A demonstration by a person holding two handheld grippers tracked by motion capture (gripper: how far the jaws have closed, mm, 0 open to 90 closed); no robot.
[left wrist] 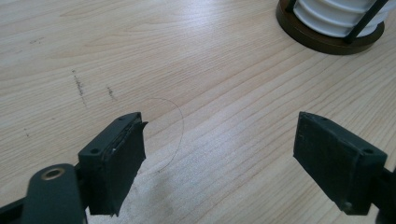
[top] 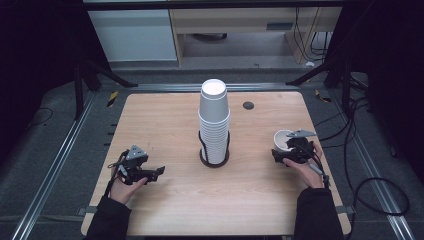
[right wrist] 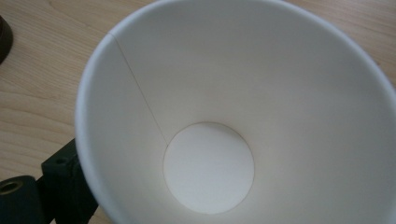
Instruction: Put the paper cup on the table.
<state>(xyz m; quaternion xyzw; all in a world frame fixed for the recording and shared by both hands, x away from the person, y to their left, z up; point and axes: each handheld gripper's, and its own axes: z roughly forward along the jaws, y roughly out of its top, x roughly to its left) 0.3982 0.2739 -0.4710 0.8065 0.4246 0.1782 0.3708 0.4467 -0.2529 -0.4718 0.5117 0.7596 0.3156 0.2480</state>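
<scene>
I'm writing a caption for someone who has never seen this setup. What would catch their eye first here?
The tall stack of white paper cups, upside down in a dark round holder at the middle of the wooden table. Next, the single paper cup, mouth up, gripped by the right hand-held gripper near the table's right edge. The left hand-held gripper rests at the near left, jaws apart with nothing between them.

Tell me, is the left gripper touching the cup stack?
Apart. The high view shows the left gripper well left of the cup stack, with bare table between them.
</scene>
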